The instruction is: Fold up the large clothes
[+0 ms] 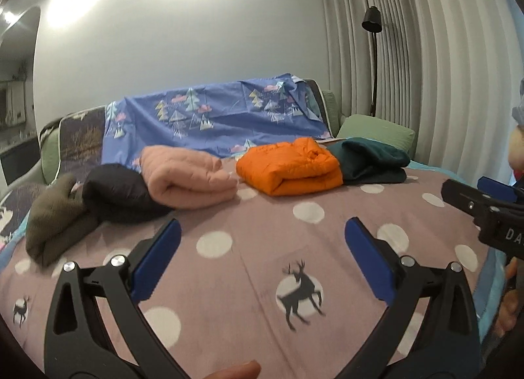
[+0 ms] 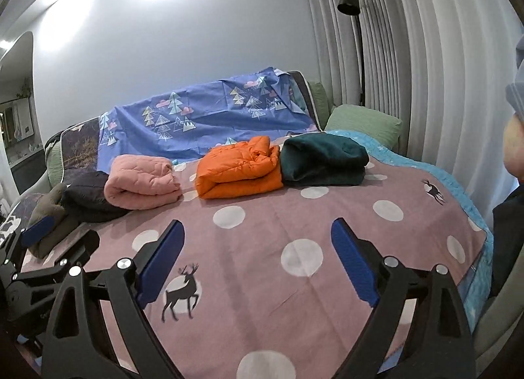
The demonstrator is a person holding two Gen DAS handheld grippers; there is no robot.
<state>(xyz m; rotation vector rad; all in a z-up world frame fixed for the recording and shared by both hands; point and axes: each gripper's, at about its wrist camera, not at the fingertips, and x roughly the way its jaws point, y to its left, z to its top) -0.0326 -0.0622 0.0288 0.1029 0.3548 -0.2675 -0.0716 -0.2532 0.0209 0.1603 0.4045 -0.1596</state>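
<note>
Several folded clothes lie in a row at the far side of the mauve dotted bedspread (image 1: 262, 222): an olive garment (image 1: 52, 218), a black jacket (image 1: 118, 192), a pink quilted jacket (image 1: 186, 179), an orange puffer jacket (image 1: 291, 166) and a dark teal garment (image 1: 370, 159). They show again in the right wrist view: pink (image 2: 140, 182), orange (image 2: 239, 169), teal (image 2: 324, 159). My left gripper (image 1: 262, 231) is open and empty above the spread. My right gripper (image 2: 257, 231) is open and empty too; it also shows in the left wrist view (image 1: 484, 208).
A blue tree-print sheet (image 1: 213, 114) drapes over the sofa back behind the clothes. A green cushion (image 1: 376, 130) lies at the back right. A black floor lamp (image 1: 373, 51) stands by the grey curtains (image 1: 442, 68). The spread's right edge (image 2: 475, 215) drops off.
</note>
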